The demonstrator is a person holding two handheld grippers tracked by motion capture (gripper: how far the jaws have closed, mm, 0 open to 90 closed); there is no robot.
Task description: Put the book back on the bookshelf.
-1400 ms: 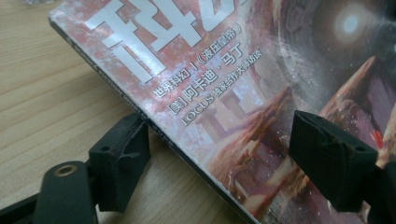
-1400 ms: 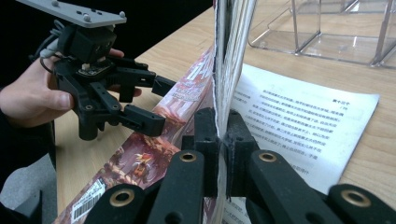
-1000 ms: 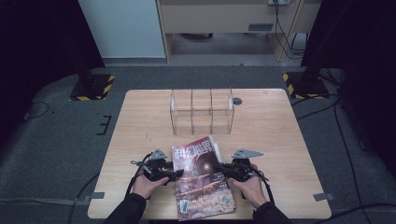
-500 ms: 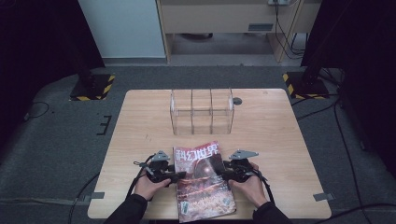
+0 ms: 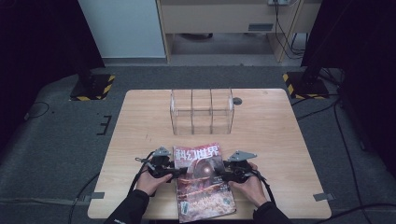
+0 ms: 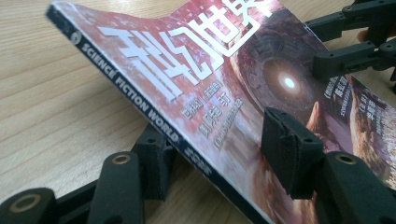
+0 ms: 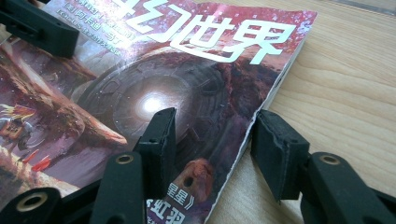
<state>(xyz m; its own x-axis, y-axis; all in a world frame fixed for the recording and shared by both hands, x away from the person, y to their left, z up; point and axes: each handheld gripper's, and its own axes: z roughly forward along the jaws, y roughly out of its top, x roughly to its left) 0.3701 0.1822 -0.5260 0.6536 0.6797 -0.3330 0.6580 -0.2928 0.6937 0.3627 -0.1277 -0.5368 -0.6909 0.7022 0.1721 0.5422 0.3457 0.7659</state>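
Both tools straddled the magazine: left tool and right tool stood released. Next, I reckoned: clench both edges, lift toward the clear organizer.

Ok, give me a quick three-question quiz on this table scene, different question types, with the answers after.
1. Multiple choice: how many compartments has the clear organizer? A two, B three, C five.
2. Which English words run along the spine of the magazine?
3. True or false: the right gripper is clamped shut on the clear organizer.
Key: 1 B. 2 Science Fiction World. 3 False: its jaws, which have just been opening, stand open astride the magazine's edge.
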